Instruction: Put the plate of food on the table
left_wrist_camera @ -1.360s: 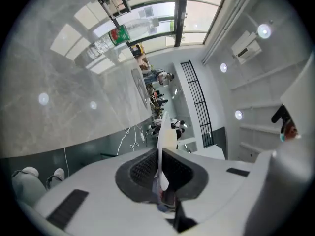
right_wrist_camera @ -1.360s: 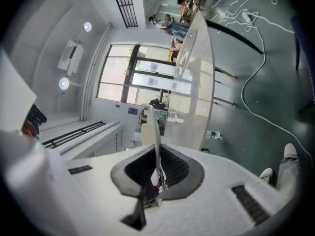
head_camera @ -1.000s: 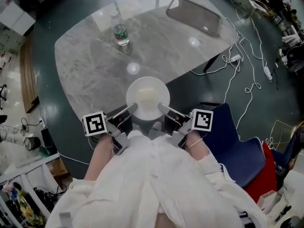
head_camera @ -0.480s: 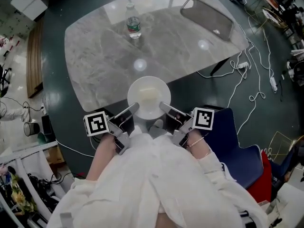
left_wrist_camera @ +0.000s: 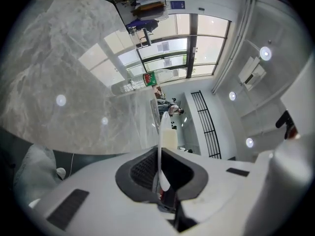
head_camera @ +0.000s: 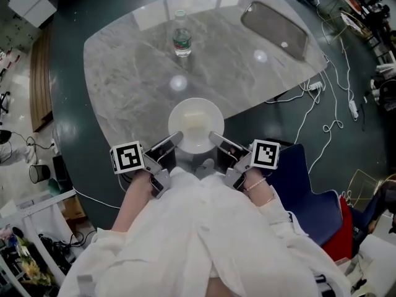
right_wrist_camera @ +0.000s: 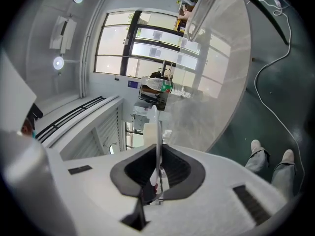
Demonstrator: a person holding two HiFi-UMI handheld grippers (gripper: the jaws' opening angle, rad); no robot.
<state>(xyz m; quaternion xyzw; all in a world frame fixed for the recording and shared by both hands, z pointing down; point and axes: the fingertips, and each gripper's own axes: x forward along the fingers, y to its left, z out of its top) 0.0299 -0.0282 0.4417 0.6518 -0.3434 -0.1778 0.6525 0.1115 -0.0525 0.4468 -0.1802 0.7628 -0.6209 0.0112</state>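
I have the plate (head_camera: 196, 124) clamped from both sides. The left gripper (left_wrist_camera: 160, 157) is closed on the thin white rim on the plate's left, and the right gripper (right_wrist_camera: 157, 162) is closed on the rim opposite. In each gripper view the rim runs edge-on straight down between the dark pads, so I judge both grips to be firm.

The food (head_camera: 194, 127) is a pale patch in the middle of the plate, and it looks settled and unspilled.

From the head view, the plate sits over the near edge of the table (head_camera: 130, 79). Most of it is above the grey marble top, and its near side is about level with the table's edge. I cannot tell whether its base is touching the marble or hanging just above it.

A water bottle (head_camera: 181, 42) stands towards the far side of the table, well apart from the plate. A clear tray (head_camera: 275, 25) lies at the table's far right corner. The stretch of table between the plate and the bottle is bare.

As I judge it, the carrying is done and the plate has reached the table. I have yet to set it flat on the marble, perhaps a little further in from the edge. After that I need to open both grippers and draw them back off the rim without tipping it.
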